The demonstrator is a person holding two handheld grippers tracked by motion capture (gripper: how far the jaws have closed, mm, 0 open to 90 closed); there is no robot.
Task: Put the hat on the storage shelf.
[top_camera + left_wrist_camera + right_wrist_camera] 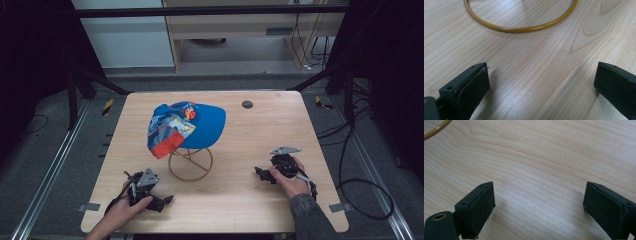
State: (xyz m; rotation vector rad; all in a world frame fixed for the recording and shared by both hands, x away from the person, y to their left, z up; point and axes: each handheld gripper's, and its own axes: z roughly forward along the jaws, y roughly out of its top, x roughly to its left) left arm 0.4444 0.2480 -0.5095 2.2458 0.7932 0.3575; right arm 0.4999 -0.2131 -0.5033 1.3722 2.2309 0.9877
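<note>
Cap on a wire stand, grippers resting apart

The wooden table (250, 150) carries a blue cap (186, 126) atop a gold wire stand (190, 164) at its middle; the left gripper (162, 202) and right gripper (261, 175) lie near the front edge, jaws spread wide, empty

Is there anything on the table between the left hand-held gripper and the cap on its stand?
Nothing visible: bare wood lies between the open left hand-held gripper and the gold stand carrying the cap.
</note>
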